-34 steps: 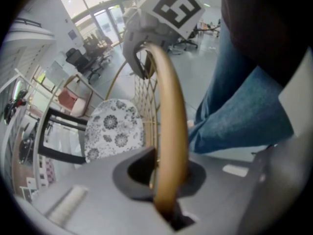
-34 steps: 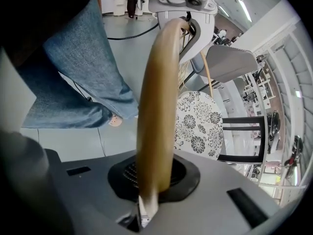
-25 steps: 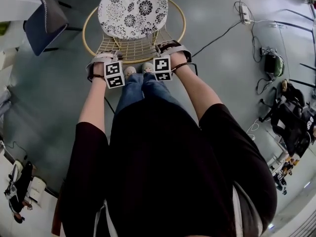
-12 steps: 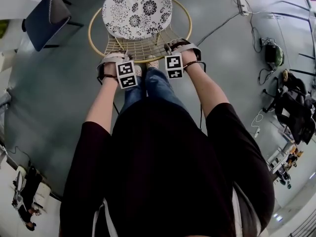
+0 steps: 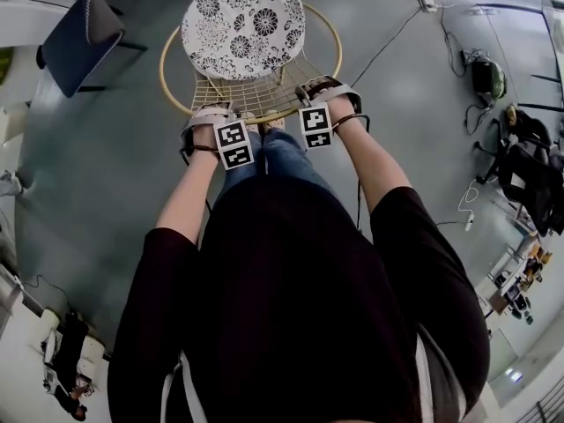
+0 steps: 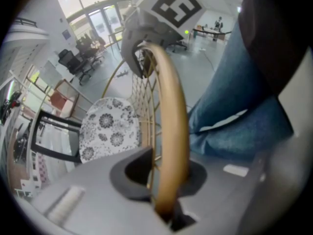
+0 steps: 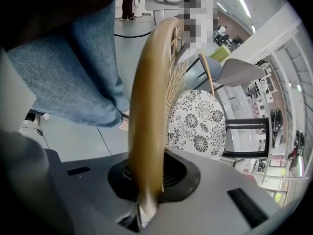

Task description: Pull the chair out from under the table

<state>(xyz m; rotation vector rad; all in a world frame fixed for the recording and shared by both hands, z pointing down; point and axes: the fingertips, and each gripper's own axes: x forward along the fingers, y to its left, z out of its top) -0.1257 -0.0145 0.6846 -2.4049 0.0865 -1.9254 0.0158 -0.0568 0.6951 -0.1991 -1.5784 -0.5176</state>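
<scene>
Nothing much moved: the chair [image 5: 242, 25] stays in both grips.
Both the left gripper [image 5: 211, 111] and the right gripper [image 5: 322, 86] squeeze its gold rim [image 6: 171, 131]; it stands on open floor [image 5: 106, 148] near the person [image 5: 291, 280]. Pulling looks nearly done: one more even tug, then let go.

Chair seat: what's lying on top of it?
A round black-and-white flowered cushion lies on it and covers the seat surface, which cannot be seen. Around it only the chair's golden rim and wire back show.
</scene>
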